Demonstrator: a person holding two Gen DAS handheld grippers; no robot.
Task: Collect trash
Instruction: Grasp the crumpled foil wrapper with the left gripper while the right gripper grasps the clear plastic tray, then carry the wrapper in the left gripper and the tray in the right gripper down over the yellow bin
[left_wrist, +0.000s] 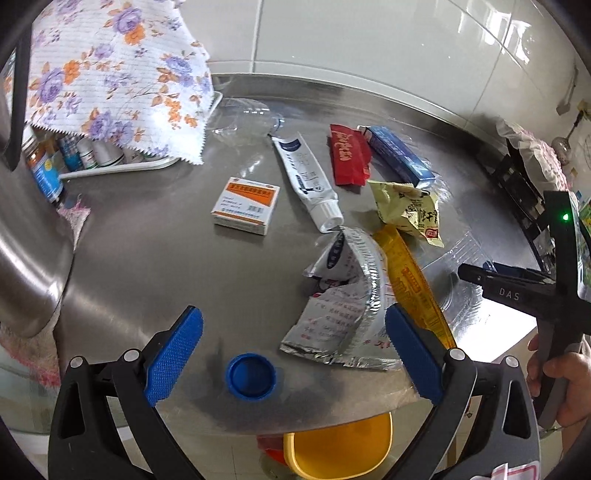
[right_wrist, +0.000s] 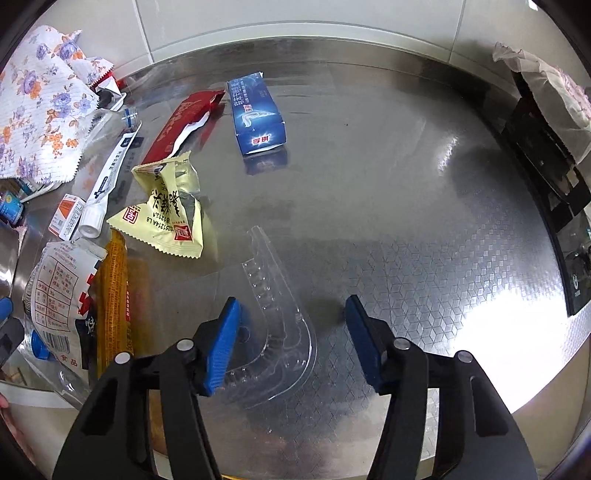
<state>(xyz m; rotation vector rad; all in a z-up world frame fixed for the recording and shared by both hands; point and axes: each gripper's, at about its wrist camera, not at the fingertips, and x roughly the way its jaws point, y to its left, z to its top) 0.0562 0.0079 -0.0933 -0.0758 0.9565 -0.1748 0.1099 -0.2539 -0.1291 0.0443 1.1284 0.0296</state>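
Observation:
Trash lies on a steel table (left_wrist: 147, 280). My left gripper (left_wrist: 293, 356) is open, low over the table's front edge; a blue bottle cap (left_wrist: 251, 376) and a silver foil wrapper (left_wrist: 343, 306) lie between its fingers. Beyond lie an orange wrapper (left_wrist: 410, 280), a yellow snack bag (left_wrist: 410, 210), a white tube (left_wrist: 308, 181), a red packet (left_wrist: 347, 155), a blue box (left_wrist: 400, 153) and an orange-white box (left_wrist: 245, 205). My right gripper (right_wrist: 291, 343) is open, with a clear plastic tray (right_wrist: 280, 325) between its fingers. The yellow bag (right_wrist: 166, 206) and blue box (right_wrist: 256, 112) lie beyond.
A floral cloth (left_wrist: 110, 81) covers a tray of small bottles (left_wrist: 81, 155) at the back left. A yellow bin (left_wrist: 340, 446) stands below the table's front edge. A black appliance (right_wrist: 546, 162) sits at the right. The right gripper's body (left_wrist: 517, 291) shows in the left view.

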